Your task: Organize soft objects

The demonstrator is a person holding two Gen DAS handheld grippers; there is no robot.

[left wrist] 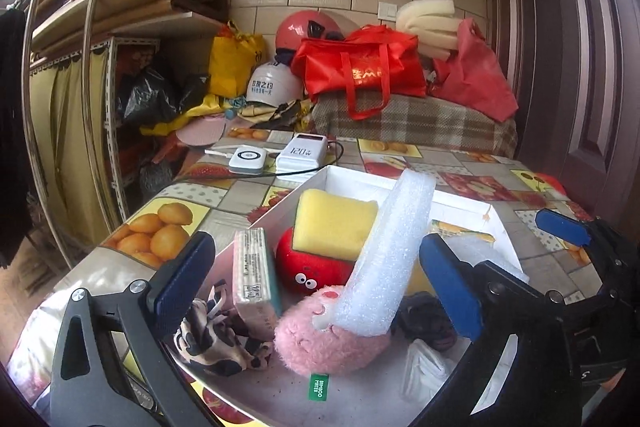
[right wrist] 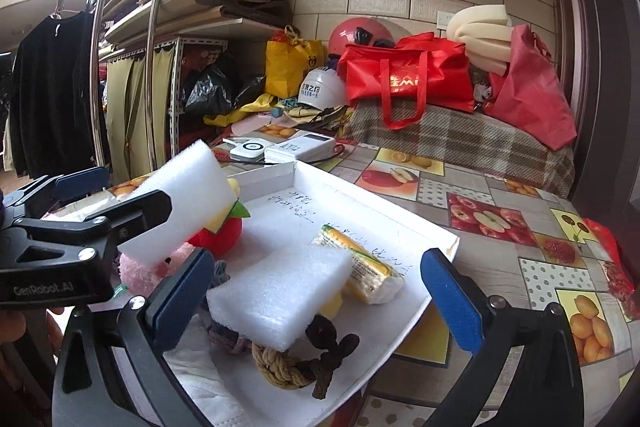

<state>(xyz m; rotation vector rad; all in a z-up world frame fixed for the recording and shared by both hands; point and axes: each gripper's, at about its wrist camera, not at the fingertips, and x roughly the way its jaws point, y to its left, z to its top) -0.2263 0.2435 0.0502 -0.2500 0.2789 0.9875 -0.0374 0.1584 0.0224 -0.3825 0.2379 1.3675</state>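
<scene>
A: Foam strip is in the white tray on the tabletop, leaning. Long axis runs up and away from the left camera, low end on the pink plush, top end tilted toward the far wall. In the right view the same strip points up-left.

B: Second foam piece?

A: Foam block, lying flat near the tray's front, long axis roughly left-right, resting on a knotted rope and dark hair ties.

B: Hand-held grippers?

A: Left hand-held gripper is wide, blue pads either side of the tray contents, nothing pinched; the strip stands between the pads but no contact visible. Right hand-held gripper also wide, the block between its pads, no pad pressing on it.

B: Rest of the tray?

A: Yellow sponge on top of the red plush, tissue pack standing on edge left of it, spotted scrunchie at the front left. A wrapped packet lies just behind the block, long axis diagonal.

B: Off the tray?

A: Power bank and a small white device behind it.
</scene>
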